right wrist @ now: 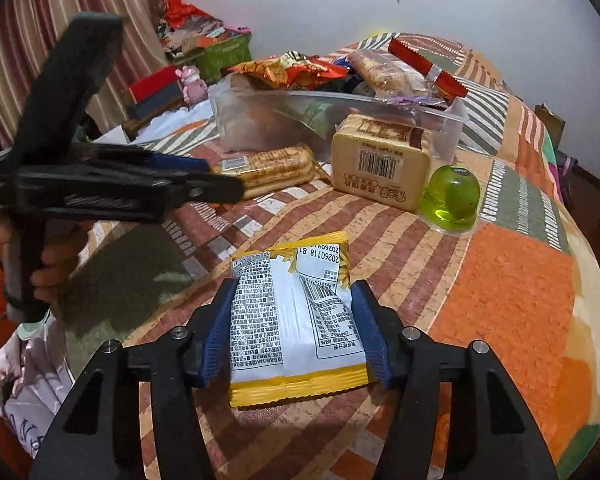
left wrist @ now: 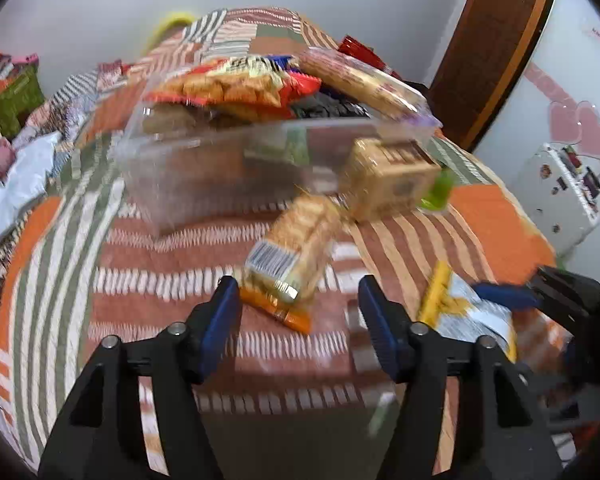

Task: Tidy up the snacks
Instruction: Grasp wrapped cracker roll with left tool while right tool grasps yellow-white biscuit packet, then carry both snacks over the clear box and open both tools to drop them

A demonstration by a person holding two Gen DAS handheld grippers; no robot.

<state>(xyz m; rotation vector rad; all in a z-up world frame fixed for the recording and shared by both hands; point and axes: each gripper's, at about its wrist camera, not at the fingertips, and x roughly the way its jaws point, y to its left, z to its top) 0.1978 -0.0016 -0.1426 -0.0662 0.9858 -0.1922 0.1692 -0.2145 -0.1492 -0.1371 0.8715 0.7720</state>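
A clear plastic bin (left wrist: 220, 160) heaped with snack packs stands on the quilted bed; it also shows in the right wrist view (right wrist: 452, 120). My left gripper (left wrist: 296, 300) is open, just short of a long cracker pack (left wrist: 296, 240) lying in front of the bin. A tan biscuit box (left wrist: 392, 176) and a green jelly cup (left wrist: 438, 194) lie beside the bin. My right gripper (right wrist: 294, 320) has its pads against both sides of a yellow-and-white snack packet (right wrist: 292, 320) lying on the quilt. The cracker pack (right wrist: 268, 170), box (right wrist: 380, 168) and cup (right wrist: 452, 196) lie beyond it.
The left gripper's body (right wrist: 100, 188) crosses the left of the right wrist view. Boxes and a pink toy (right wrist: 192, 80) sit beside the bed at the far left. A wooden door (left wrist: 496, 48) and a white appliance (left wrist: 560, 196) stand to the right.
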